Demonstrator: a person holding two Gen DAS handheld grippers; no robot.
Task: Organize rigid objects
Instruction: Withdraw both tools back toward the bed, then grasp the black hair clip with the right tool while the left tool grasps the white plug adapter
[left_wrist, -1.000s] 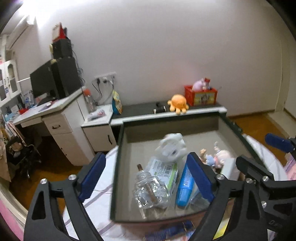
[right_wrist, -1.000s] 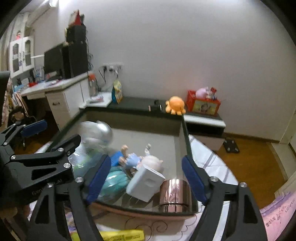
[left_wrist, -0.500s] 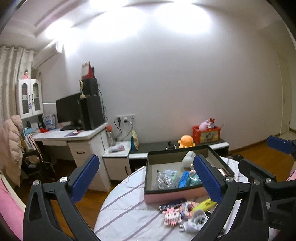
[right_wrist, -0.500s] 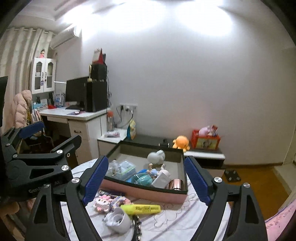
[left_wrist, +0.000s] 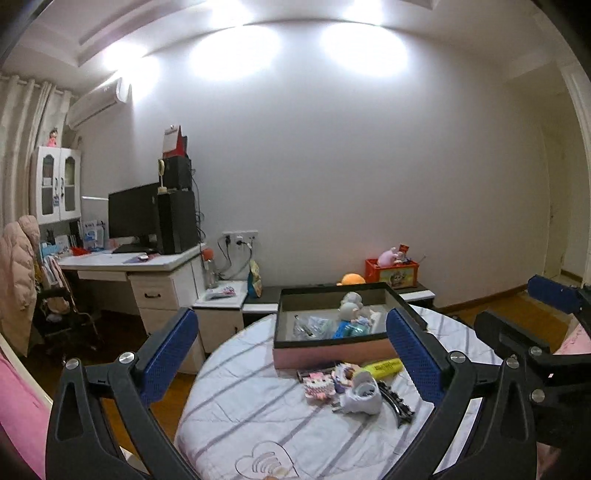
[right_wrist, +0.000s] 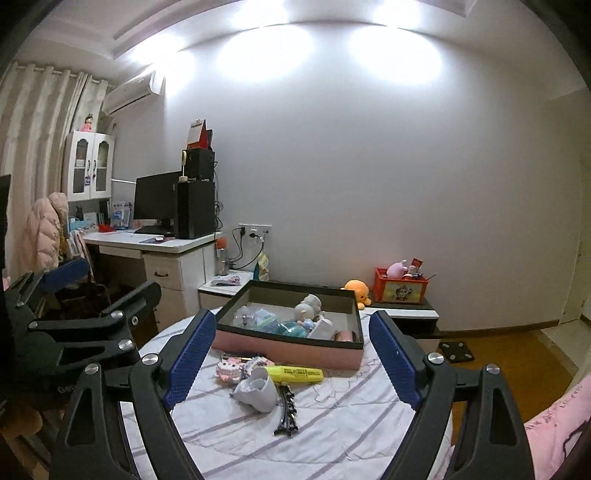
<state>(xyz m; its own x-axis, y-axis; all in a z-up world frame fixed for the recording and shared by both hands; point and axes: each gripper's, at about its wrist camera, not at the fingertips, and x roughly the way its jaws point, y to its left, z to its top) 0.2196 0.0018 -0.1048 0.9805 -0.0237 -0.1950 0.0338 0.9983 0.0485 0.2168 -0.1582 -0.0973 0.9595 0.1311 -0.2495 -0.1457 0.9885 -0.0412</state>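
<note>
lying beyond gripper (right_wrist: 291, 350): highlighter (right_wrist: 295, 374)

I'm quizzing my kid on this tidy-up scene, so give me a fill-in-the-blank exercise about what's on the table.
1. The highlighter lying in front of the pink box is ____ in colour.
2. The black hair clip lies ____ the box, on the striped tablecloth.
3. Both the left gripper and the right gripper hold ____.

Missing words: yellow; outside; nothing

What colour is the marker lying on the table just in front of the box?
Bright yellow with dark print, the highlighter shows best in the right wrist view.
</note>
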